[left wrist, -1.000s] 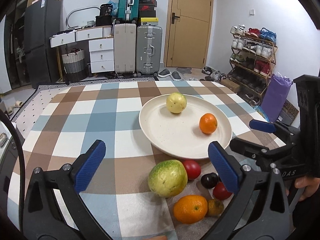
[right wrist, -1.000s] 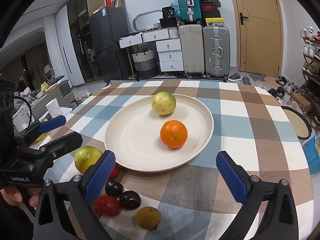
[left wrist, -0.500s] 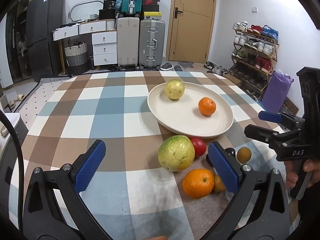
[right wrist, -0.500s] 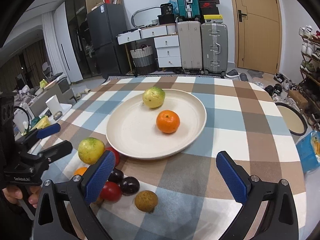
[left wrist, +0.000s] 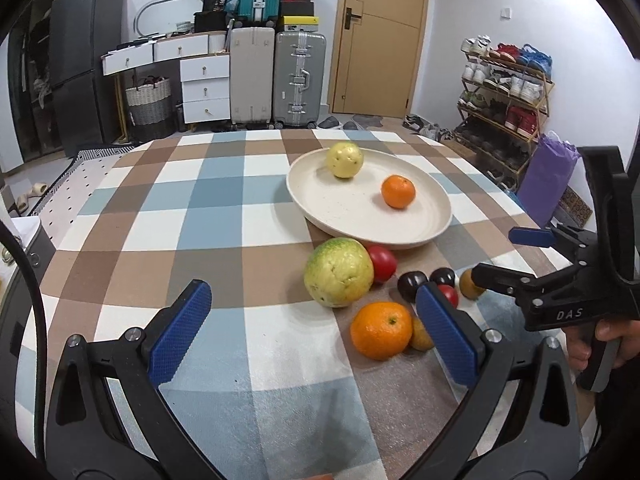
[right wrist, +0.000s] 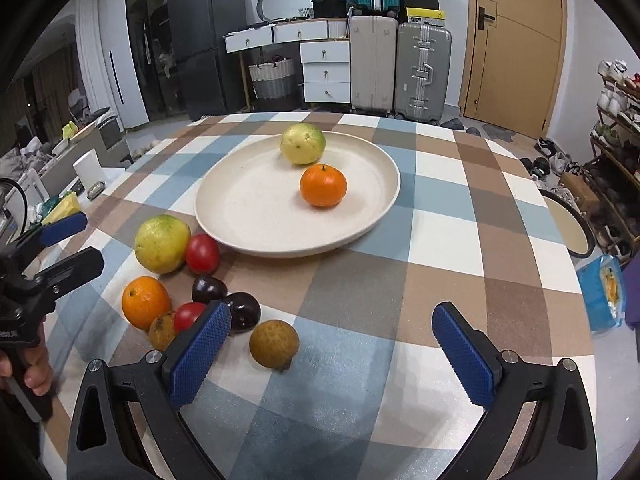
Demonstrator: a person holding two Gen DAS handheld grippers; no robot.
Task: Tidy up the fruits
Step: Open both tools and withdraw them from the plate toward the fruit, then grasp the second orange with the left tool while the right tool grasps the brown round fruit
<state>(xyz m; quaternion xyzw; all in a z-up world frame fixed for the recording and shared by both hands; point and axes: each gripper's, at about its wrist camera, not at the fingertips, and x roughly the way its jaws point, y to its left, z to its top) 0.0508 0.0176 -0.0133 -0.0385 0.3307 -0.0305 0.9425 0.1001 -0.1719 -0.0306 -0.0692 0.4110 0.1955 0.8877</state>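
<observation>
Ahead of right gripper [right wrist: 332, 340], brown fruit [right wrist: 274, 344].

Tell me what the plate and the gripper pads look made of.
Plate: probably matte ceramic or melamine; cream, finely speckled, no glare. Left gripper and right gripper pads: likely blue rubber or soft plastic, with a knurled grid texture.

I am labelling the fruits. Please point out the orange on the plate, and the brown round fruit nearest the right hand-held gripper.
orange on the plate [right wrist: 323, 185], right wrist view, middle of peel.
brown round fruit [right wrist: 274, 344], right wrist view, centre.
</observation>
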